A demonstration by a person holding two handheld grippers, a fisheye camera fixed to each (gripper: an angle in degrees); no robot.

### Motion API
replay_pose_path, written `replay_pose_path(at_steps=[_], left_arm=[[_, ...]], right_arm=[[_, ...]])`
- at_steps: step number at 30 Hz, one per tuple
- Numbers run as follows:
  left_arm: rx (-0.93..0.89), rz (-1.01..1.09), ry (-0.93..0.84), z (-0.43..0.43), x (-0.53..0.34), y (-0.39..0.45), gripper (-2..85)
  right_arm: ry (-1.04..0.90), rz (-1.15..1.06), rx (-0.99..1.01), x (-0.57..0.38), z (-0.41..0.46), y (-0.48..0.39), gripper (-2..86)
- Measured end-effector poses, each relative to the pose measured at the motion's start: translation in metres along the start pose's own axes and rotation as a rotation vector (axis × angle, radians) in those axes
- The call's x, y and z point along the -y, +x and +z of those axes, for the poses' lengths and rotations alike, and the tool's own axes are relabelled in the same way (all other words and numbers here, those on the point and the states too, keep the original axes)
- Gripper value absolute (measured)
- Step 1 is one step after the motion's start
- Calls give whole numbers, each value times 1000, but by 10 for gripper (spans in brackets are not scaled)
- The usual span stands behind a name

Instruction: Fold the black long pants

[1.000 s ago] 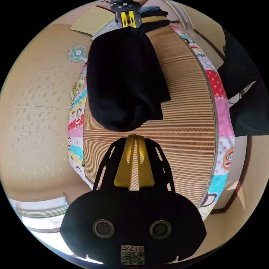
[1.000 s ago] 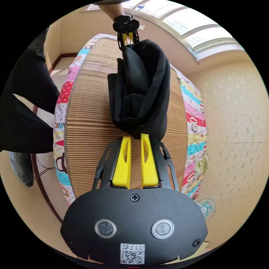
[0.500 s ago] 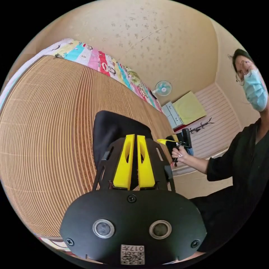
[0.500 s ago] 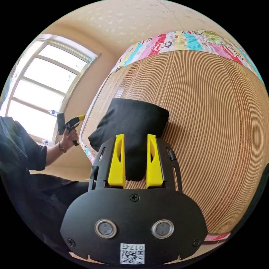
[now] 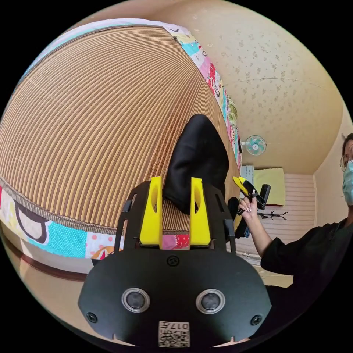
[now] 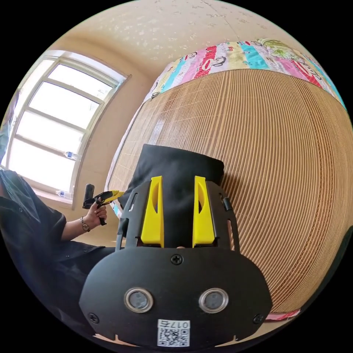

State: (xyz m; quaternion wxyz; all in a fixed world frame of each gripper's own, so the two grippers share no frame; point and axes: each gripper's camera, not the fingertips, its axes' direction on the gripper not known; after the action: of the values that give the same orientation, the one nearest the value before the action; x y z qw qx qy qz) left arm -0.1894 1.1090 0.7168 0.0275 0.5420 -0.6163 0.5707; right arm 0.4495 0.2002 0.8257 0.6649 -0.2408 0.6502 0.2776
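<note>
The black long pants [image 5: 196, 158] lie as a compact folded bundle on the bamboo mat [image 5: 92, 121], near its edge. My left gripper [image 5: 175, 181] is open, drawn back from the bundle, with nothing pressed between its jaws. In the right gripper view the same pants [image 6: 176, 171] lie just beyond my open right gripper [image 6: 177, 180], whose jaws frame the cloth without holding it. The person holds the right gripper [image 5: 241, 182] off the bed's side. The left gripper [image 6: 114, 193] also hangs in a hand beside the bed.
The mat covers a bed with a colourful patchwork quilt [image 5: 217, 84] around its border. A small fan [image 5: 255, 144] is mounted on the wall, with a cabinet [image 5: 246, 173] below it. A bright window [image 6: 55, 121] is on one side. The person in black [image 5: 305, 250] stands by the bed.
A second ago both grippers held the pants up, shut on them. The pants now rest on the mat, both grippers have let go, and the left jaws have spread wider since half a second ago.
</note>
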Motion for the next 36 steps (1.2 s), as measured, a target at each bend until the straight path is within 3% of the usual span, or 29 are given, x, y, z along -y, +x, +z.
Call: replay_pose_path(at_steps=[4,11,13,15,16,20,24,29,31,36], left_arm=[[-170,-157,45,-2,-11,-28,121],[-122,-26,55,-30,-9,-11,122],[-84,-20,10,-22,0,-10,110],[-35,-36,-8,-16,8,-17,66],[-53,-40,5,-19,13,-24,16],[-127,150,29,-43,29,-49,-3],[-252,83,43,-50,46,-83,1],[-295,2,155,-76,27,-86,73],[-262,-59,159,-79,13,-80,122],[-329,-35,114,-37,-3,-27,164]], right_arm=[[-58,-170,94,46,60,-56,119],[-146,-384,-64,113,170,-128,115],[-275,-398,-148,128,215,-129,85],[-266,-405,-214,133,230,-126,42],[-254,-399,-186,137,232,-121,22],[-139,-312,-161,149,226,-96,9],[-152,-235,-75,164,245,-69,9],[-183,-258,57,186,218,-57,43],[-129,-239,126,189,180,-35,95],[-281,-363,59,191,144,22,156]])
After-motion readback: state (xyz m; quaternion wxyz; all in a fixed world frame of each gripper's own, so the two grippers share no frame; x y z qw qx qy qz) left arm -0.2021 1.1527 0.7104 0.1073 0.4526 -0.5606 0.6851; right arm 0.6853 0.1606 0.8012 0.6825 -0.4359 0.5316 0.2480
